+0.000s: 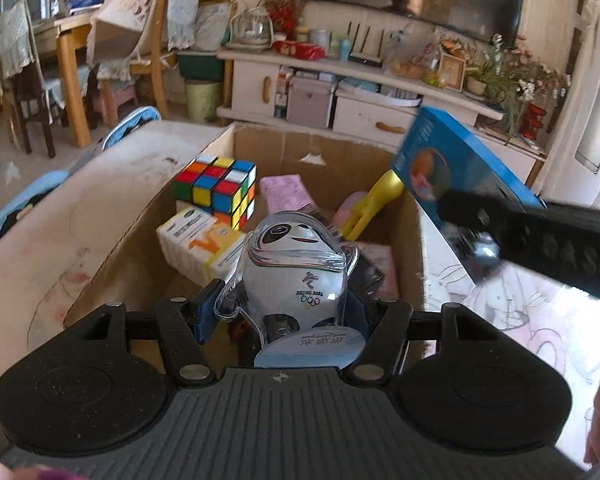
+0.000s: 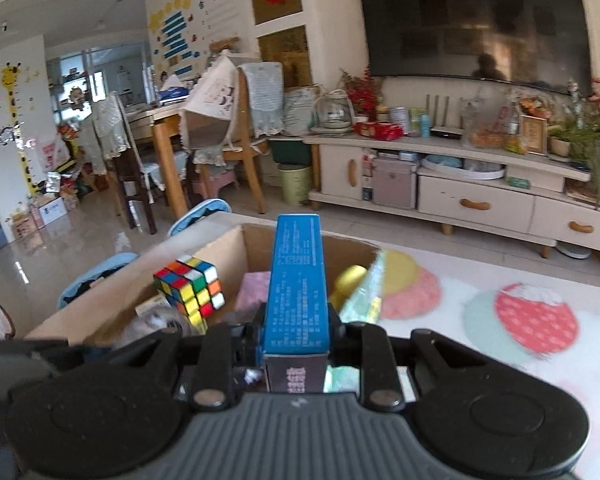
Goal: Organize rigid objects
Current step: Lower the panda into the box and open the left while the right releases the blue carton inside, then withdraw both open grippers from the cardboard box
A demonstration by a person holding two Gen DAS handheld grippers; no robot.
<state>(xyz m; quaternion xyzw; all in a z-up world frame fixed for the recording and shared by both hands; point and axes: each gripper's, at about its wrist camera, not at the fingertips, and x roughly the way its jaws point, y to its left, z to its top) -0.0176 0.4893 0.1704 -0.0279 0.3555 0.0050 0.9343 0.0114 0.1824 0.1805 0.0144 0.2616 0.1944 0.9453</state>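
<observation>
hidden/cut off: panda figure (image 1: 296, 276) base partly behind left gripper (image 1: 282, 312) body, lower centre of left view; blue box (image 2: 298, 284) near end runs under right gripper (image 2: 296, 340) housing; in the left view the box's lower part is blurred and crossed by a black finger; print on box too small to read; carton (image 1: 340, 148) floor mostly covered.
left fingers: clamped on panda figure in its clear shell, mid-width gap.
right fingers: narrow, pinching the blue box on its sides.
panda figure place: over near end of carton, centre of left view, upright, face toward camera.
blue box place: above carton's right rim, right of left view; centre of right view.
blue box axis: long axis runs away from camera along the fingers, far end toward upper frame.
in carton: Rubik's cube (image 1: 216, 188) atop a white-orange pack (image 1: 204, 246), pink block (image 1: 286, 192), yellow tool (image 1: 374, 204).
</observation>
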